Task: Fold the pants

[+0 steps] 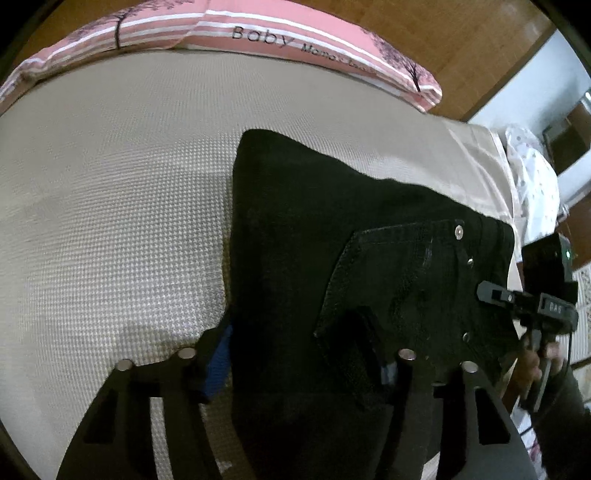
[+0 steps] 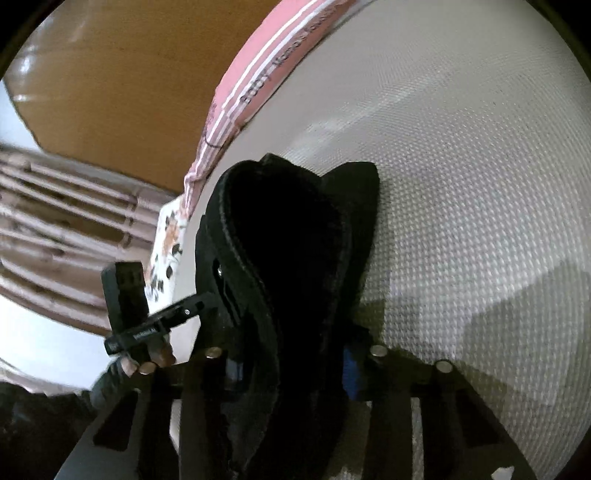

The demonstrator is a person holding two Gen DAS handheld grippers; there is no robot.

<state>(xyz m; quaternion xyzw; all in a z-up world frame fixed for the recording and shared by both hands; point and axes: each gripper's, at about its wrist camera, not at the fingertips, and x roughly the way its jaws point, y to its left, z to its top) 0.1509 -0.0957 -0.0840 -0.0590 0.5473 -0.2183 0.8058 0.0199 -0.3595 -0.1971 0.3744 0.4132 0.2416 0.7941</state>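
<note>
Black denim pants (image 1: 332, 229) lie partly on a beige woven bed cover (image 1: 110, 184), with a back pocket and rivets showing at the right. My left gripper (image 1: 299, 354) is shut on the pants' near edge; the cloth fills the gap between its blue-padded fingers. In the right wrist view the pants (image 2: 288, 229) hang bunched, waistband curled, above the cover (image 2: 461, 184). My right gripper (image 2: 291, 365) is shut on that bunched cloth. The right gripper also shows in the left wrist view (image 1: 491, 291), at the pants' right edge; the left gripper shows in the right wrist view (image 2: 199, 299).
A pink striped pillow (image 1: 258, 33) with "Baby" lettering lies along the far edge of the bed. A wooden headboard (image 1: 461, 48) is behind it. White dotted fabric (image 1: 532, 184) lies off the bed's right side. A floral cloth (image 2: 166, 251) lies at the bed's left edge.
</note>
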